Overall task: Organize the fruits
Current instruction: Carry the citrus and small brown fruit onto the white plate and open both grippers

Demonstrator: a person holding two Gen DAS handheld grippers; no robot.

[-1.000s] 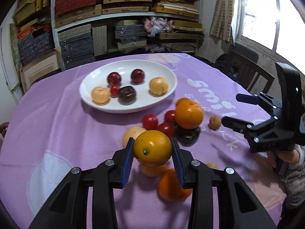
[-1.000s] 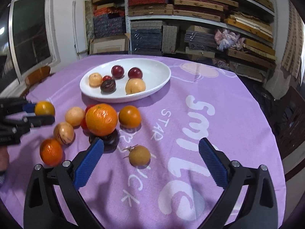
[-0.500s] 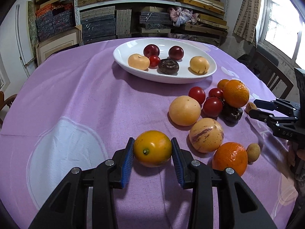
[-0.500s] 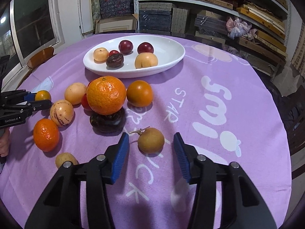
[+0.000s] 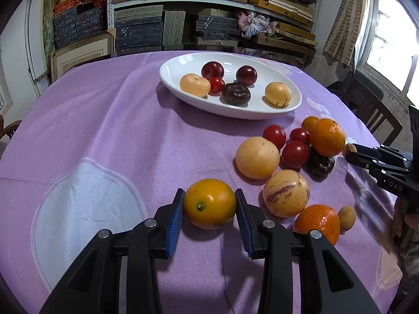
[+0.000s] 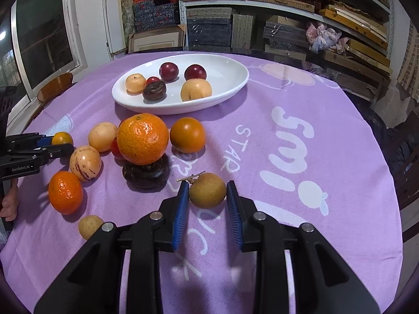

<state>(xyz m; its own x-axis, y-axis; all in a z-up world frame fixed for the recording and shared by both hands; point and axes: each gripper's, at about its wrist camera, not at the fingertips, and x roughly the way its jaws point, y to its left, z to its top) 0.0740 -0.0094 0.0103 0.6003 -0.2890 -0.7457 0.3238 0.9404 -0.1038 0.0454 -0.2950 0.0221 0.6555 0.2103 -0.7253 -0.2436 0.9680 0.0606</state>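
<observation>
My left gripper (image 5: 209,208) is shut on a yellow-orange citrus fruit (image 5: 209,202), which sits low on the purple cloth, left of the loose pile. My right gripper (image 6: 207,193) is shut on a small brown stemmed fruit (image 6: 207,190) on the cloth; both blue pads touch its sides. A white oval plate (image 6: 225,78) at the back holds several fruits: two dark red plums, a small tomato, a dark wrinkled fruit and two pale yellow ones. In the left wrist view the right gripper (image 5: 349,154) reaches in from the right edge around the brown fruit.
The loose pile holds a big orange (image 6: 142,138) atop a dark fruit (image 6: 146,174), a smaller orange fruit (image 6: 187,134), tomatoes (image 5: 294,154), a striped pale melon (image 5: 286,193), another orange (image 6: 65,192) and a tiny tan fruit (image 6: 90,226). Chairs stand around the table, shelves behind.
My left gripper carried the citrus fruit left and down, away from the pile, onto the cloth. My right gripper's jaws came in from wide apart and shut on the small brown fruit.
</observation>
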